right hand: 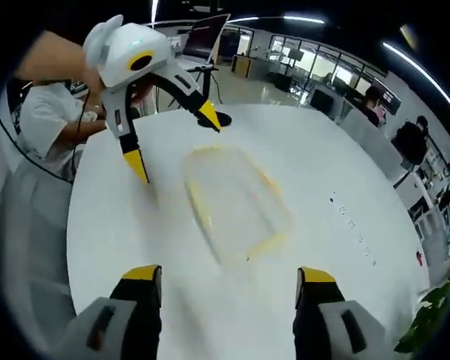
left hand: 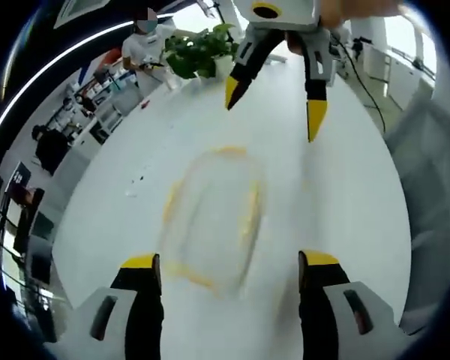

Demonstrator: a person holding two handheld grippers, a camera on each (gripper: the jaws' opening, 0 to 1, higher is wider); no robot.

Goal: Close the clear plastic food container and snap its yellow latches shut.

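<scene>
The clear plastic food container [left hand: 210,217] with yellow latches along its rim lies flat on the white table [left hand: 345,187], blurred by motion. My left gripper [left hand: 229,262] is open just short of its near end, nothing between the jaws. My right gripper [left hand: 273,109] hangs open beyond its far end, yellow tips pointing down. In the right gripper view the container [right hand: 236,202] sits mid-table, my right gripper [right hand: 229,274] open before it, and the left gripper [right hand: 174,142] open past its far left corner. Whether the lid is seated and the latches are snapped is too blurred to tell.
A potted plant [left hand: 202,49] stands at the table's far end, with a person in a white shirt [left hand: 146,45] behind it. A person's sleeve [right hand: 49,112] is at the table's left side. A black round base [right hand: 223,120] sits near the far edge. Office desks surround the table.
</scene>
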